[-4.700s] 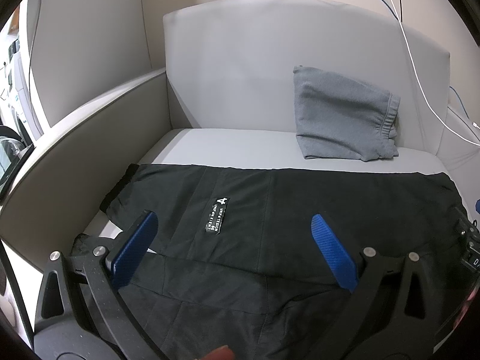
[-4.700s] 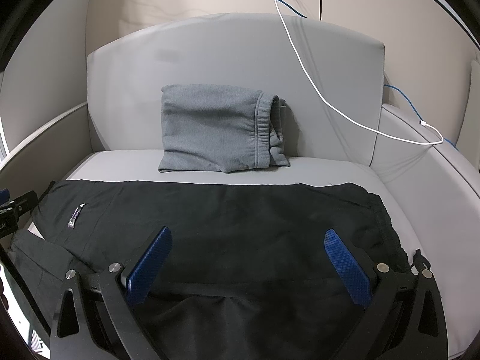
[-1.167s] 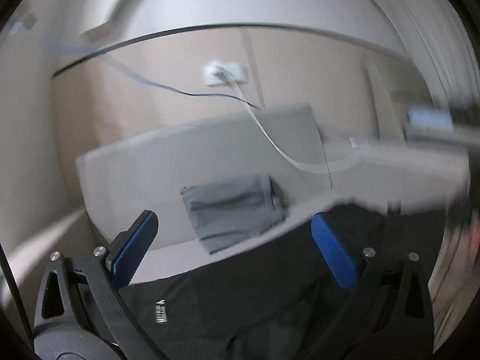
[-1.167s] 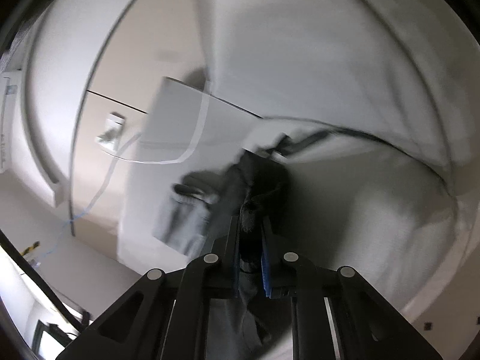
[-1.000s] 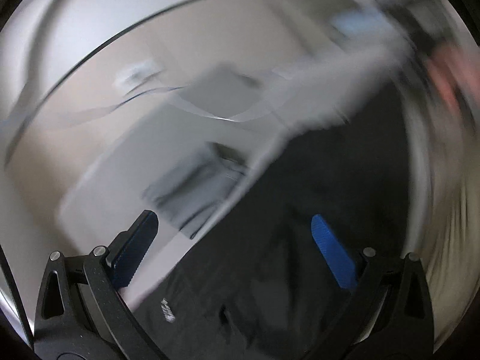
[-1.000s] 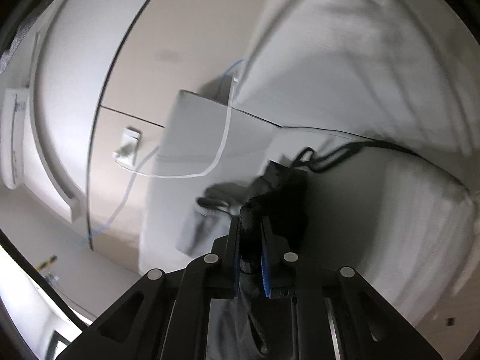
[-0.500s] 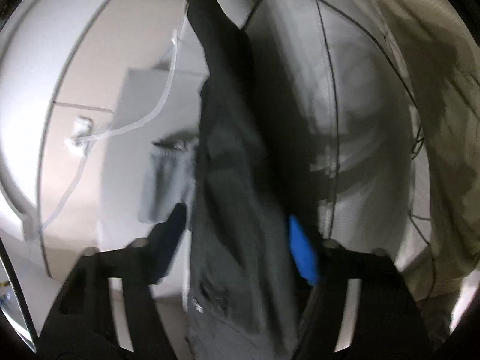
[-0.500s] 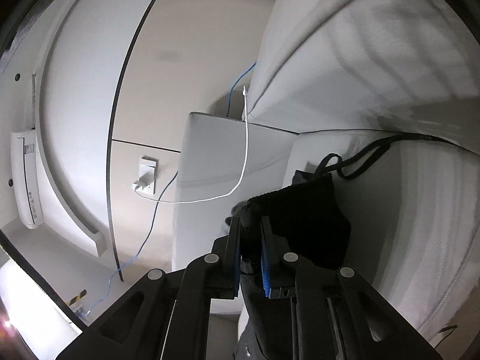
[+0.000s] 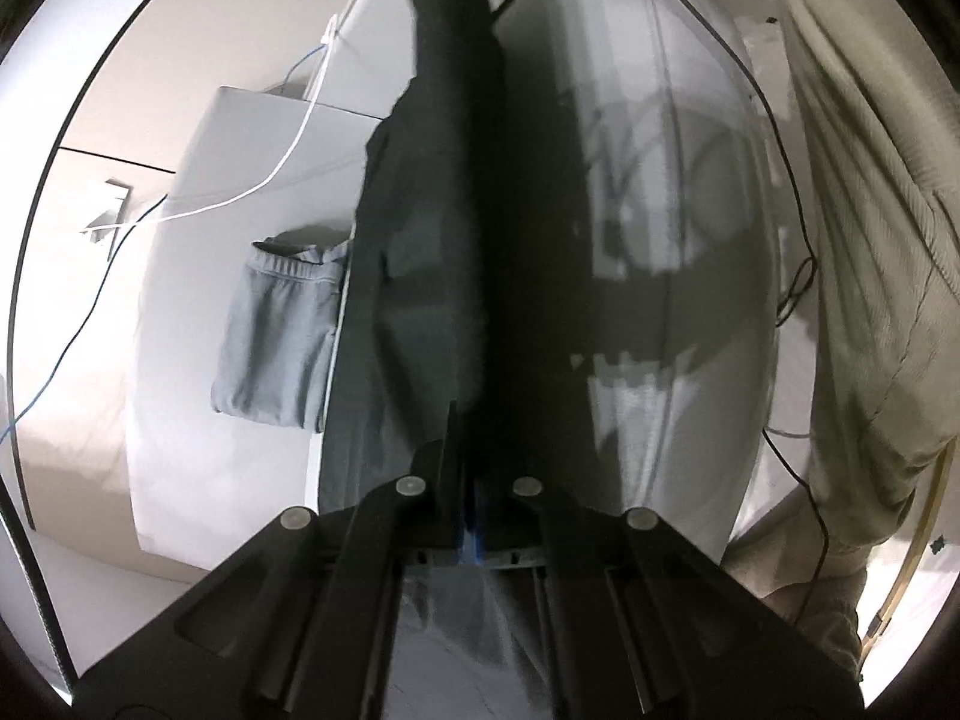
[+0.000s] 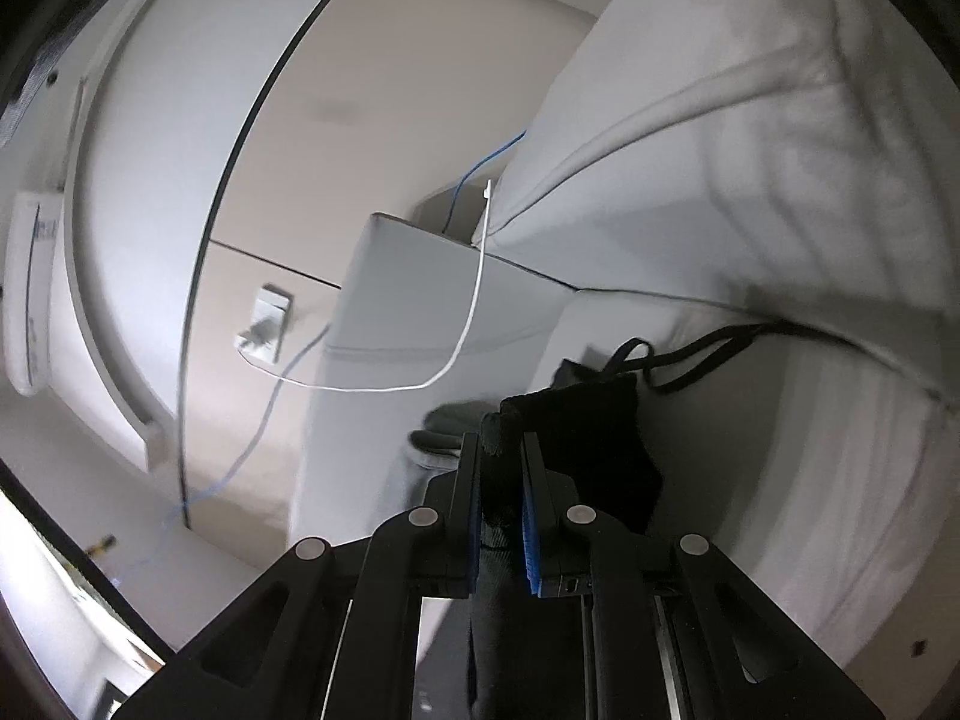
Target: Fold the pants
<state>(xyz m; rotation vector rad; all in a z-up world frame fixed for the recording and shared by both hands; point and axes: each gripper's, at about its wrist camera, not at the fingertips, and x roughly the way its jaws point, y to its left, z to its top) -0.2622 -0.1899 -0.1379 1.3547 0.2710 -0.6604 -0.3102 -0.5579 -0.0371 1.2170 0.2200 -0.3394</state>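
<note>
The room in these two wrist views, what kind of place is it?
Probably a living room or lounge at home: a pale cushioned sofa, a wall socket with a white charging cable trailing over the backrest, and folded grey sweatpants lying on the seat.

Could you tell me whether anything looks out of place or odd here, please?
Nothing looks damaged or spilled. The black pants are pinched by both the left gripper and the right gripper. One oddity: a white cable droops loosely across the sofa backrest, behind the folded grey pants.
</note>
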